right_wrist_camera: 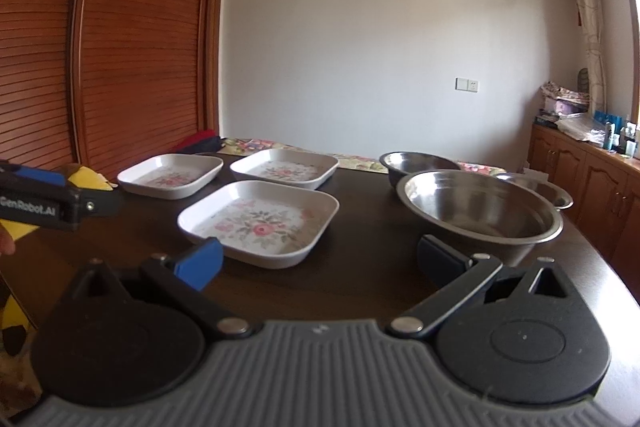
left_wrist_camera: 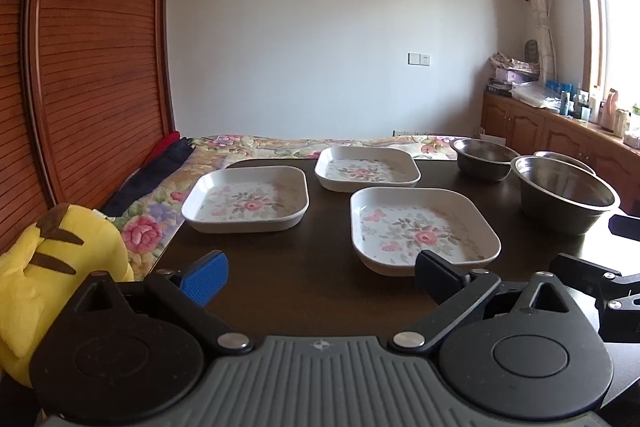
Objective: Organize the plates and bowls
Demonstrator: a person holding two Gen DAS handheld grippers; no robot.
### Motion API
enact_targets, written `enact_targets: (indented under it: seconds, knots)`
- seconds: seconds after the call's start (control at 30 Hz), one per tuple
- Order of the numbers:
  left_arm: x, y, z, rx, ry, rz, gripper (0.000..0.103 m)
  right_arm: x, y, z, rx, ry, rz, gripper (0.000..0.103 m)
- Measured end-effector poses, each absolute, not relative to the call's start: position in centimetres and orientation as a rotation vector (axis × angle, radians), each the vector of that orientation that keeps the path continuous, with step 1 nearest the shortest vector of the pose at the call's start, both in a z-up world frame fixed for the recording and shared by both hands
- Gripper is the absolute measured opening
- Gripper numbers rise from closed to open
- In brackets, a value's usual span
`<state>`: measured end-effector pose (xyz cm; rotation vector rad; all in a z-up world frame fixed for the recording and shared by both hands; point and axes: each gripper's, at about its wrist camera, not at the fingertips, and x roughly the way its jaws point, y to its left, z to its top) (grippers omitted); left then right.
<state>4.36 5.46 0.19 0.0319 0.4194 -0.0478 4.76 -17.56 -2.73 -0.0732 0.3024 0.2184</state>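
Two grippers: both mine, both empty, held low over the near edge of the dark table [left_wrist_camera: 312, 291]
Left gripper [left_wrist_camera: 320, 277]: jaws spread wide, blue pad on one finger, nothing between them, the nearest plate just beyond the right finger
Right gripper [right_wrist_camera: 322, 263]: jaws wide apart too, nothing held, the nearest plate beyond its left finger and the big bowl beyond its right
Nearest plate [left_wrist_camera: 424, 227]: square with rounded corners, white, raised rim, pink rose and green leaves printed on the floor, lying flat towards the near middle of the table
Left plate [left_wrist_camera: 248, 199]: same shape and print, flat on the left side of the table, apart from the others
Far plate [left_wrist_camera: 366, 169]: same again, at the back edge, near the other two but not touching them
Big bowl [right_wrist_camera: 480, 215]: round, bare steel, upright and empty, on the right side of the table
Back bowl [right_wrist_camera: 416, 167]: smaller steel bowl behind it, upright
Third bowl [right_wrist_camera: 548, 191]: steel, mostly hidden behind the big bowl's rim
Yellow plush toy [left_wrist_camera: 52, 267]: off the left edge of the table, beside my left gripper
Flowered bedspread [left_wrist_camera: 148, 223]: beyond and left of the table
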Motion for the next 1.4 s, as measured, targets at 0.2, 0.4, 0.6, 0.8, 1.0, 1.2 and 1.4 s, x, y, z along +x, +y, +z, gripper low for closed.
enact_targets:
  seconds: [0.2, 0.4, 0.6, 0.8, 1.0, 1.2, 1.4]
  knots:
    - [5.7, 5.4, 0.8, 0.07, 0.406, -0.062, 0.093, 6.2, -17.4, -1.8, -0.058, 0.336, 0.292, 0.103]
    - [7.1, 5.5, 1.0, 0.077, 0.401, -0.069, 0.085, 7.8, -16.9, -1.5, -0.061, 0.381, 0.345, 0.085]
    - [8.9, 5.0, 0.6, 0.095, 0.425, -0.09, 0.079, 9.6, -16.7, -1.5, -0.078, 0.419, 0.374, 0.069]
    - [11.2, 4.8, 0.5, 0.102, 0.45, -0.106, 0.071, 12.1, -17.1, -1.7, -0.073, 0.479, 0.388, 0.052]
    - [13.4, 4.5, 0.1, 0.116, 0.489, -0.137, 0.065, 14.1, -17.3, -2.1, -0.072, 0.52, 0.391, 0.043]
    - [15.5, 4.5, -0.7, 0.116, 0.543, -0.155, 0.061, 15.4, -17.6, -2.6, -0.073, 0.55, 0.39, 0.041]
    - [17.2, 4.3, -1.7, 0.125, 0.591, -0.186, 0.045, 16.7, -17.7, -3.2, -0.077, 0.583, 0.389, 0.037]
